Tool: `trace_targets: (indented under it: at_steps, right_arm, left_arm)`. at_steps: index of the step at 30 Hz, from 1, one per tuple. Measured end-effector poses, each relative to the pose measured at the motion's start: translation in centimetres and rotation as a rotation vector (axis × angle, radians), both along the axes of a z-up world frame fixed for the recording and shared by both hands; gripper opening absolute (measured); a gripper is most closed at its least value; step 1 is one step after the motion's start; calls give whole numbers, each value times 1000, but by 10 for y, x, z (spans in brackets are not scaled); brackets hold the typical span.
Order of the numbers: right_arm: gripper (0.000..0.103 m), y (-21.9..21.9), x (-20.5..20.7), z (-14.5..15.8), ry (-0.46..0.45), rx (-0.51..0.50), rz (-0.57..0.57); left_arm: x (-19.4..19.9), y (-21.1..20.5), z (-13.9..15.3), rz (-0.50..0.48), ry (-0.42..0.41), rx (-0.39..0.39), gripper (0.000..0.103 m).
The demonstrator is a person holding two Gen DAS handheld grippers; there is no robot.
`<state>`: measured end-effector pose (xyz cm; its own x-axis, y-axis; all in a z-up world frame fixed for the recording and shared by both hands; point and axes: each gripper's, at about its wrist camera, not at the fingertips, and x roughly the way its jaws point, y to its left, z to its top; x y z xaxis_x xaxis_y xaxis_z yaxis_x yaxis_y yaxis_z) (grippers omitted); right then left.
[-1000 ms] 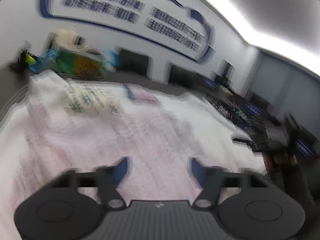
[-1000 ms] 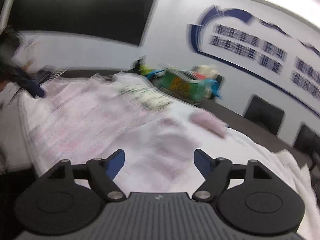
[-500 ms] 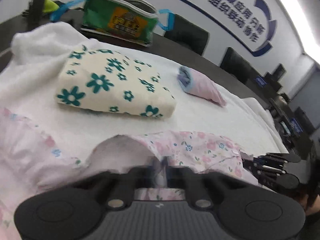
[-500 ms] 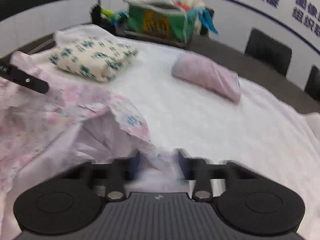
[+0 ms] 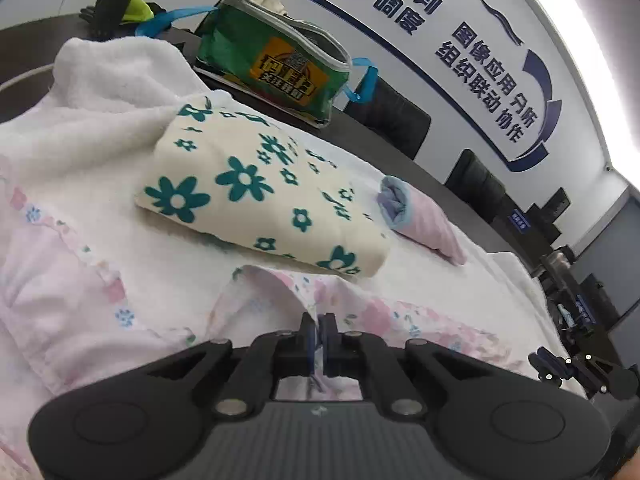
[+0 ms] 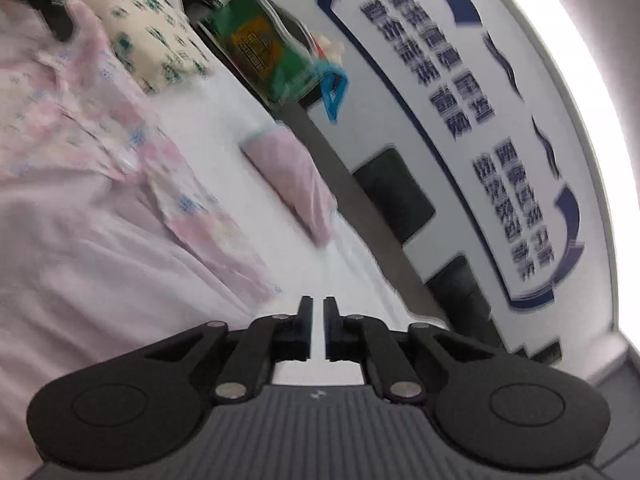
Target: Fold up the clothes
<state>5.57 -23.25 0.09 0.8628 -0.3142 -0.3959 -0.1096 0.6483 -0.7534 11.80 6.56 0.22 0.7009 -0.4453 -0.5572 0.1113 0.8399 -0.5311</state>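
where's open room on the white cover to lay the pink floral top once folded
Bare white cover lies right of the cream flowered bundle, between the pink floral garment and the pink roll. Crowded farther back around the green bag.

Bright, even light from a glaring ceiling strip (image 5: 580, 40) up right of the tongs; the left view is sharp, the right view motion-blurred, both bowed by fisheye at the edges.
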Motion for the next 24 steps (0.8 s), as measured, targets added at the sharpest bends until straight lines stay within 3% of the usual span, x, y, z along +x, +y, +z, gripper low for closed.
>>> trace_targets:
  at_steps: [2,4,5,8,10,12,13,15,19,20,21,24]
  right_arm:
    - [15,-19,11,6,40,86,-66]
    - [36,-37,16,17,45,167,-123]
    - [52,-44,12,28,4,201,-143]
    - [54,-64,-1,63,-109,325,-190]
    - [54,-75,-21,93,-161,531,-160]
    - [54,-85,-33,108,-65,873,-6]
    - [54,-84,-31,105,32,1009,80]
    - [54,-68,-16,87,225,1165,196]
    - [51,-27,29,43,350,1087,107]
    - [38,-23,43,31,387,1091,78]
    - [17,-22,51,24,412,1105,61]
    - [9,-9,47,16,351,1023,110]
  left_arm:
    - [0,4,-1,9,6,-10,11]
    - [0,6,-3,0,-1,-14,14]
    - [0,6,-5,-6,-4,-9,14]
    - [1,1,-9,-9,-20,15,14]
    - [0,-1,-8,-10,-26,29,15]
    - [0,-2,-8,-11,-32,37,15]
    - [0,-2,-8,-11,-34,39,16]
    - [1,-2,-9,-13,-37,39,16]
    - [0,-3,-9,-11,-45,50,12]
    - [0,-3,-9,-11,-48,57,3]
    - [0,-4,-9,-9,-50,65,1]
    - [-2,-5,-7,12,-67,89,0]
